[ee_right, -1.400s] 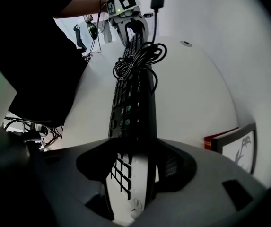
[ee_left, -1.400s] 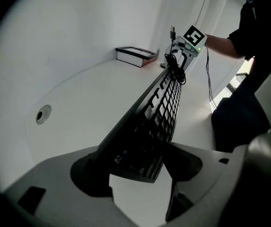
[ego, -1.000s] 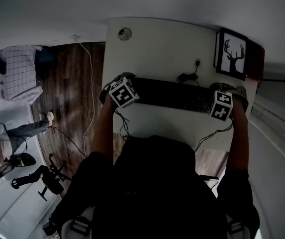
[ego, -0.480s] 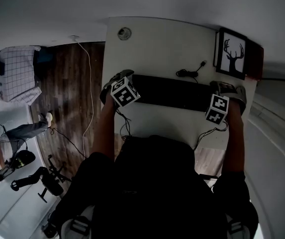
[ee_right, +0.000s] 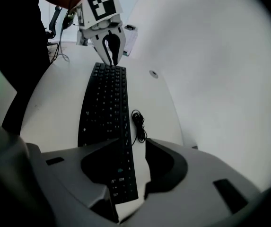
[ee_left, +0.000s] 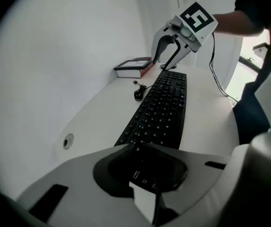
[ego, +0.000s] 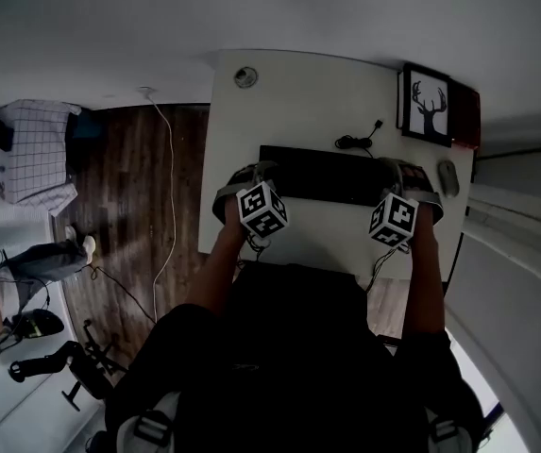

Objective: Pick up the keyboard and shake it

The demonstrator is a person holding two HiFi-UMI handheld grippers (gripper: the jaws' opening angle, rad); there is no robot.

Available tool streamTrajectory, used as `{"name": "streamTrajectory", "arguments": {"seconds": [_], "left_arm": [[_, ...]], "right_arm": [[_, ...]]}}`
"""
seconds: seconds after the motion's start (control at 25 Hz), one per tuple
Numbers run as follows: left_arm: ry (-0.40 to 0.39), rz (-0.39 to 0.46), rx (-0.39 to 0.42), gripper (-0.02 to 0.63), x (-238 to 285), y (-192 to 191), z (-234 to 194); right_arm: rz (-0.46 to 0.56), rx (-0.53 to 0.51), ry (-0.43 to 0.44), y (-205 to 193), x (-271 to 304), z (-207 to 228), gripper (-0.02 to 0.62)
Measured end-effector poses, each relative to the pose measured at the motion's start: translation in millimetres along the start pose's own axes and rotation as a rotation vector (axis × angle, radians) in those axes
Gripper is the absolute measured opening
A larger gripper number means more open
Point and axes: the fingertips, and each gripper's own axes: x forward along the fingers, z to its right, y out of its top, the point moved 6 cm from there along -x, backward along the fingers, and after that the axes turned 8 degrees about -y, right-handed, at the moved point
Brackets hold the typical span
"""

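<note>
Now a gripper has each end of the keyboard, but one grab looks loose.

The black keyboard (ego: 346,176) lies long-ways across the white desk (ego: 298,92), near the front edge, and I cannot tell if it is off the desk yet. The left gripper (ee_left: 149,150) has just been closing, and its fingers (ee_left: 78,183) are nearly together, pinching the keyboard's left end. The right gripper (ee_right: 128,143) has just been closing too, but its fingers (ee_right: 182,174) are only about half way. The right end sits between them with a strip of white showing on one side, so I think they are not squeezing it. If the shake starts like this, that end could slip out, and the keyboard could twist and bang down. The curled cable (ego: 355,142) just behind it may drag or catch. The deer picture (ego: 428,107) near the right end could get knocked.
</note>
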Motion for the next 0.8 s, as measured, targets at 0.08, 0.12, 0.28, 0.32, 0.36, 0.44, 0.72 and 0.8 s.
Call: {"name": "streamTrajectory", "arguments": {"seconds": [0.08, 0.12, 0.28, 0.32, 0.36, 0.44, 0.72, 0.8], "left_arm": [[0.021, 0.045, 0.003, 0.037, -7, 4, 11], [0.024, 0.063, -0.001, 0.022, -11, 5, 16], [0.051, 0.152, -0.047, 0.003, -31, 7, 29], [0.061, 0.187, -0.071, 0.003, -38, 7, 30], [0.072, 0.227, -0.102, 0.003, -46, 7, 32], [0.089, 0.312, -0.194, 0.003, -59, 2, 33], [0.183, 0.591, -0.441, 0.003, -113, -26, 58], [0.210, 0.648, -0.460, 0.003, -125, -29, 69]], "right_arm": [[0.046, 0.011, -0.047, 21, -10, -1, 0.117], [0.078, 0.036, -0.056, 33, -14, -3, 0.076], [0.198, 0.217, -0.020, 83, -24, -12, 0.023], [0.222, 0.255, -0.026, 96, -27, -13, 0.021], [0.250, 0.297, -0.040, 109, -31, -14, 0.021], [0.313, 0.415, -0.091, 132, -45, -14, 0.021], [0.482, 0.703, -0.268, 179, -112, -40, 0.021], [0.487, 0.718, -0.292, 179, -126, -57, 0.020]]}}
